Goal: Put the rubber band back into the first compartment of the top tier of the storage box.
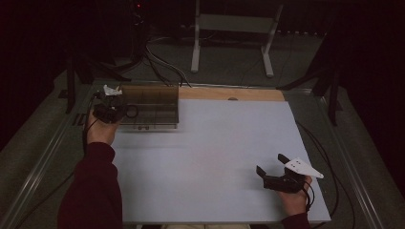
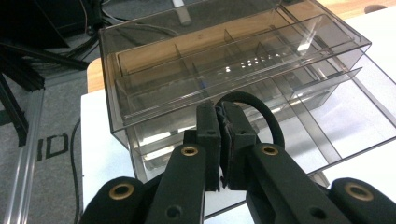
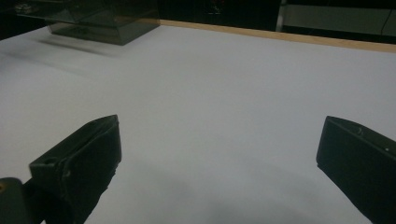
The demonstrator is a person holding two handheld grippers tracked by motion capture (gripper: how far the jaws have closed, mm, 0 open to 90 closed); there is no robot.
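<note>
Holding the black loop (image 2: 261,116) pinched in the closed left tongs (image 2: 223,140) just over the clear divided organizer (image 2: 154,56) at the tabletop's (image 1: 210,157) far left, lower it squarely into one compartment while the right tongs (image 1: 273,168) wait wide open and empty.

Looks like a lab or test room set up for recording, not a home or shop. Marked by a plain white bench (image 1: 205,157) with a wooden edge (image 1: 229,93), standing on grey carpet (image 1: 229,62) inside metal rails (image 1: 43,157), with black curtains (image 1: 47,33) closing off the dark background. Further shown by loose cables (image 1: 162,64) trailing over the floor, black stand legs (image 1: 79,76) at both sides, and a white metal frame (image 1: 234,28) parked behind the bench.
</note>
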